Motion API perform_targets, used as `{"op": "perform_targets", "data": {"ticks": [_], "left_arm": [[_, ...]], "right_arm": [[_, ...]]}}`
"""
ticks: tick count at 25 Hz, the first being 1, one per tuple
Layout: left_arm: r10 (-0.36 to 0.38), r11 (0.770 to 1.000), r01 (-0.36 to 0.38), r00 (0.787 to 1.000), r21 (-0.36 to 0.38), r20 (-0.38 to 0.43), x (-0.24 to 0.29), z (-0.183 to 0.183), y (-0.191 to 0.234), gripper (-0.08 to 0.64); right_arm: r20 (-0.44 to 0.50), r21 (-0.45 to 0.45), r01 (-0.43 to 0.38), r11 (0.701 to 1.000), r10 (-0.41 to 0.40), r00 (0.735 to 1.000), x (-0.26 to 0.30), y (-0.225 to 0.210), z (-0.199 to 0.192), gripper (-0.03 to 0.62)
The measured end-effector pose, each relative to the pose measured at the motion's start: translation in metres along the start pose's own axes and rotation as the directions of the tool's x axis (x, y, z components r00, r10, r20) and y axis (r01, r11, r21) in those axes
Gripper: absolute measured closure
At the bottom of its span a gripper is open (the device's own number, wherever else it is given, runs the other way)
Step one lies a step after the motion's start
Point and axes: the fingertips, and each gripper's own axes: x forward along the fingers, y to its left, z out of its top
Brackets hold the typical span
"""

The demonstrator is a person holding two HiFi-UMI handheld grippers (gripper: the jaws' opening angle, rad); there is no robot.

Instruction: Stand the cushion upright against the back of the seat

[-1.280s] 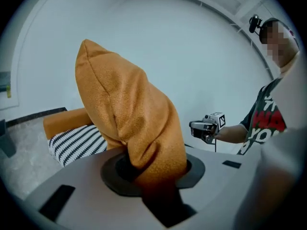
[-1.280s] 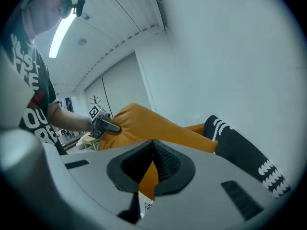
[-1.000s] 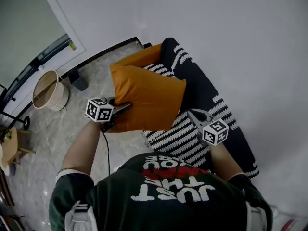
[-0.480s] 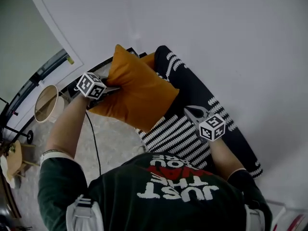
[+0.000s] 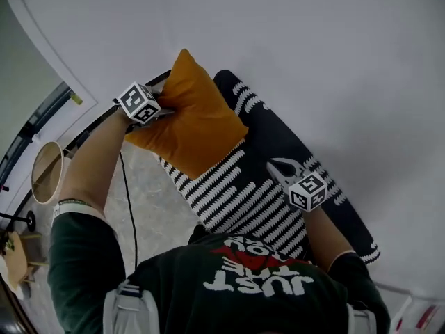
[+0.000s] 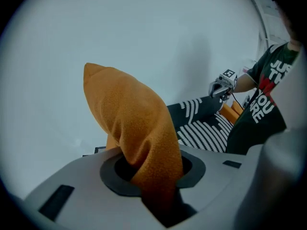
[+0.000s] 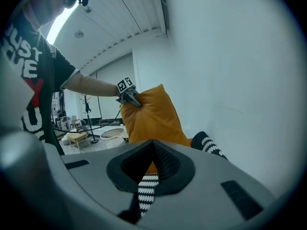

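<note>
Over far end of seat [image 5: 233,190], cushion [image 5: 195,124] in left claw [image 5: 165,110]; right claw [image 5: 278,165] nearer; wall [image 5: 313,54] behind.

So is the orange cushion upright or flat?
Upright: the cushion hangs corner up, pinched in the left gripper; whether it touches the seat, cannot tell.

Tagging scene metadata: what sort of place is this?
Probably a home-style living room: a striped seat against a white wall, an orange cushion, and a round basket on a marbled floor.
</note>
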Motion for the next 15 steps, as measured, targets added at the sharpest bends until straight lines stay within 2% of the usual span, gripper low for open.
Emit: {"op": "perform_targets", "data": {"ticks": [4, 7, 11, 15], "left_arm": [[-0.064, 0.990, 0.072, 0.995, 0.120, -0.074, 0.065, -0.002, 0.065, 0.425], [-0.118, 0.968, 0.143, 0.984, 0.207, -0.131, 0.114, -0.002, 0.100, 0.425], [-0.168, 0.915, 0.227, 0.966, 0.334, -0.198, 0.161, -0.002, 0.141, 0.422], [-0.217, 0.858, 0.308, 0.943, 0.411, -0.253, 0.209, -0.001, 0.162, 0.419]], "right_arm": [[0.000, 0.038, 0.084, 0.996, -0.084, 0.996, 0.058, -0.044, 0.006, 0.568], [-0.024, 0.054, 0.122, 0.991, -0.121, 0.992, 0.095, -0.069, 0.009, 0.568], [-0.051, 0.079, 0.150, 0.986, -0.146, 0.988, 0.140, -0.100, 0.010, 0.568], [-0.095, 0.120, 0.168, 0.978, -0.157, 0.983, 0.165, -0.120, -0.005, 0.568]]}}
